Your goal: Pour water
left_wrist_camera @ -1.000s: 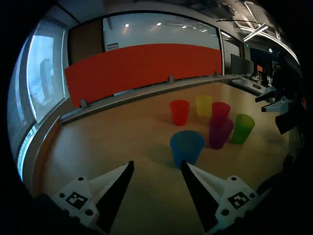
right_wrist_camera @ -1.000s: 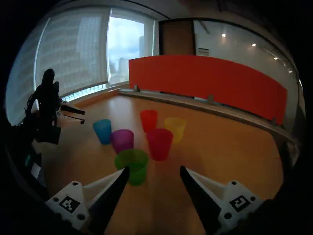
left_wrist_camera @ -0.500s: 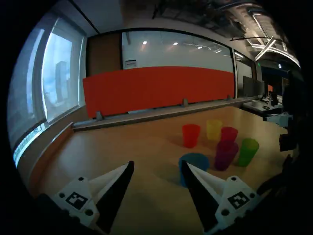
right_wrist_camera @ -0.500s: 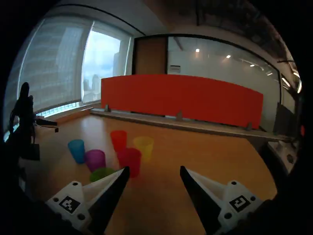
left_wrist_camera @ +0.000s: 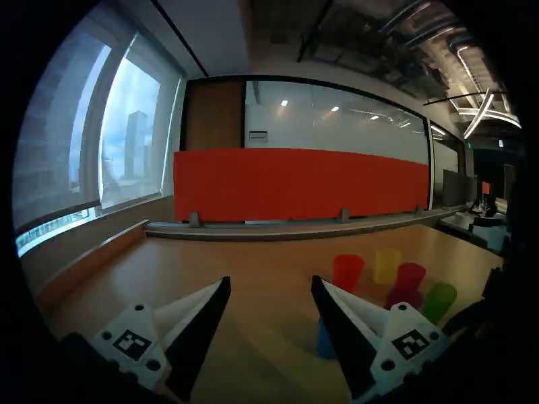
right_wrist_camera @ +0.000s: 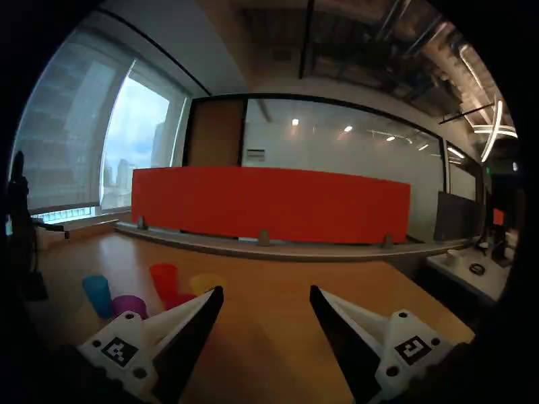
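Where they cluster, the cups (left_wrist_camera: 408,276) stand upright, translucent.

cups (left_wrist_camera: 347,271): six, coloured translucent plastic | upright | clustered close together on table (left_wrist_camera: 256,269)

Both cameras are riding low over the table (left_wrist_camera: 269,269), facing level toward the far orange partition (left_wrist_camera: 296,185). Both are catching the cups (left_wrist_camera: 397,276): beside the right finger (left_wrist_camera: 350,330) in left gripper view, the left finger (right_wrist_camera: 182,330) in right gripper view.
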Demonstrator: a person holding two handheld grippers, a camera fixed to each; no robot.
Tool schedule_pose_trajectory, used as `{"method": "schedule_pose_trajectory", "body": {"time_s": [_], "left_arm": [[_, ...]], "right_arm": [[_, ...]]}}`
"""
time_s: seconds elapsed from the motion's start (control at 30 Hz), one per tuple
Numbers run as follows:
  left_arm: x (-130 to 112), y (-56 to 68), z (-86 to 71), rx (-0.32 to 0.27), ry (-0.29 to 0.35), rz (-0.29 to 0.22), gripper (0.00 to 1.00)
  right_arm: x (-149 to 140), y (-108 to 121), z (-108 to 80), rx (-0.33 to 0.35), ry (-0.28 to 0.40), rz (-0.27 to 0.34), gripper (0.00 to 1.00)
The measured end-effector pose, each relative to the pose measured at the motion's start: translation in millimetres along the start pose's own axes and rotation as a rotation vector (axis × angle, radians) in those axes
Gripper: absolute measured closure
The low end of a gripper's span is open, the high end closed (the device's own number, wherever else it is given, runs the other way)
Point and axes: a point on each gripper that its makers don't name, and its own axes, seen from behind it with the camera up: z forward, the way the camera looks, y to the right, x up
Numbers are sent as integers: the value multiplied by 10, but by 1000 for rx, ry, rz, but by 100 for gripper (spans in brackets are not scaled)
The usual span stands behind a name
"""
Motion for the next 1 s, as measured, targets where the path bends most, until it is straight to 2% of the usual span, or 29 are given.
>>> {"method": "schedule_pose_trajectory", "body": {"time_s": [0.1, 0.2, 0.3, 0.5, 0.7, 1.0], "left_arm": [[28, 7, 9, 6, 18, -4, 12], [60, -20, 18, 20, 30, 15, 12], [117, -71, 16, 49, 51, 38, 12], [178, -94, 4, 72, 83, 64, 12], [140, -145, -32, 100, 110, 56, 12], [-98, -194, -6, 102, 112, 22, 12]], "right_arm": [[49, 63, -10, -42, 23, 1, 1], [93, 103, -27, -62, 42, 8, 1], [111, 140, -36, -69, 50, 21, 1], [102, 244, -41, -82, 41, 65, 1], [82, 375, -73, -103, 34, 100, 1], [125, 418, -83, -124, 16, 95, 1]]}}
